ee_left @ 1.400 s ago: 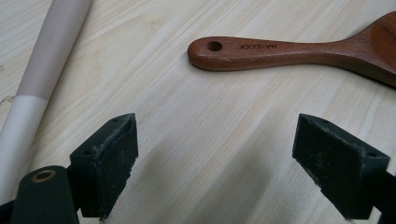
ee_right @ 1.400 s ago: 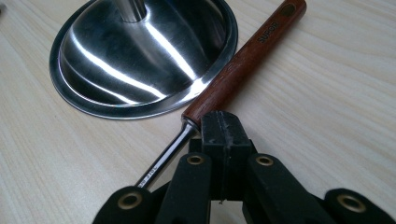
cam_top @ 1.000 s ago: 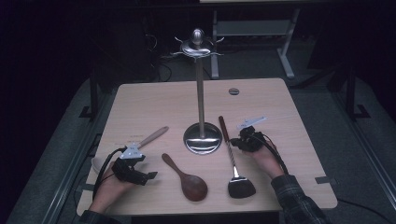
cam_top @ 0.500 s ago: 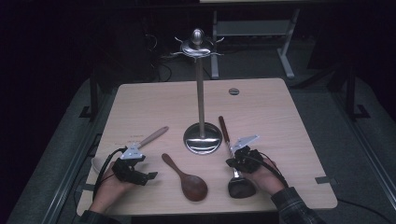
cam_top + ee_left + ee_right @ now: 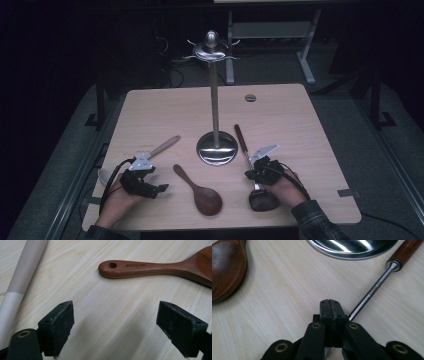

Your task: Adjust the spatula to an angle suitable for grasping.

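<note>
On the wooden surface [image 5: 165, 107], near the person's side, right gripper [image 5: 259, 167] sits over the metal shaft of the dark-headed utensil [image 5: 262, 200]. That utensil runs from its brown handle by the stand's base [image 5: 216, 148] down to the dark head just under the right hand [image 5: 282, 182]. In the right gripper view the shaft [image 5: 372, 293] passes just beside the jaw tips on their right, angled up to the handle ferrule; can't tell if it touches the pads. Jaws are pressed together, pad to pad, nothing between them.

Left gripper [image 5: 145, 177] rests near the front left corner. Left gripper view: jaws spread wide, bare surface between them, nothing gripped. The brown wooden spoon [image 5: 160, 266] lies ahead of the jaws, handle end with its hole closest, bowl off to the right. The pale-handled utensil [image 5: 22, 277] lies diagonally just beside the left jaw, apart from it.

High view: the wooden spoon [image 5: 200, 192] lies between the two grippers, bowl toward the front edge. The tall hook stand [image 5: 214, 90] stands mid-surface, base near the right utensil's handle. Far half of the surface is open apart from a small round grommet [image 5: 250, 97]. Right hand sits near the front edge; open surface to its right. Left hand [image 5: 117, 202] is close to the left edge.
</note>
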Available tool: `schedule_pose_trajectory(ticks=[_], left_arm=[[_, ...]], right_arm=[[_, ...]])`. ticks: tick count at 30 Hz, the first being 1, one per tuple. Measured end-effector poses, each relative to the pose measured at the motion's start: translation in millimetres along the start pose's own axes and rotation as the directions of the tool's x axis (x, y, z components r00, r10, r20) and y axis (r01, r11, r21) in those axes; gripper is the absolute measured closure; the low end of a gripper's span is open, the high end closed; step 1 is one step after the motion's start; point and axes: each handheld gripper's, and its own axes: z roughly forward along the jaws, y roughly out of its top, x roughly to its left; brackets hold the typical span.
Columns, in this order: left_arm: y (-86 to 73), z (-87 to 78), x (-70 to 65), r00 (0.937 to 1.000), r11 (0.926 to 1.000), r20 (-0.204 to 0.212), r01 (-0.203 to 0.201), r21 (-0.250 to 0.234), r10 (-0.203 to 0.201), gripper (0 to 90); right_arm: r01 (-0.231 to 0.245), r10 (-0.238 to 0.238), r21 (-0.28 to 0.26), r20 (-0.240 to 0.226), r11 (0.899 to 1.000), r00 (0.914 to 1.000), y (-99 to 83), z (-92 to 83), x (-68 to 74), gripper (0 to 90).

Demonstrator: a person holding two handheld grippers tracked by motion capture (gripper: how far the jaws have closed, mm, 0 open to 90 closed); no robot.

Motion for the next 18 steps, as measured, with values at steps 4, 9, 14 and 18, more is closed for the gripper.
schedule_pose_trajectory(ticks=[4, 9, 14, 18], left_arm=[[0.2, 0.3, 0.2, 1.0000, 1.0000, 0.002, 0.005, -0.001, -0.005, 14.3], [0.3, 0.1, -0.2, 1.0000, 1.0000, 0.002, 0.004, -0.001, -0.004, 14.2], [0.4, 0.6, -0.5, 1.0000, 1.0000, 0.004, 0.005, -0.002, -0.005, 14.3], [0.6, 0.7, -0.7, 1.0000, 1.0000, 0.004, 0.006, -0.002, -0.006, 14.2]], right_arm=[[-0.017, 0.017, 0.002, 0.005, 1.000, 0.9998, -3.2, -2.5, -3.5, 89.7], [-0.034, 0.034, 0.005, 0.021, 0.999, 0.9992, -10.2, -6.4, -10.1, 89.7], [-0.061, 0.061, 0.001, 0.034, 0.998, 0.9976, -17.1, -13.3, -17.4, 89.7], [-0.072, 0.072, 0.002, 0.051, 0.997, 0.9961, -21.8, -17.5, -22.4, 89.7]])
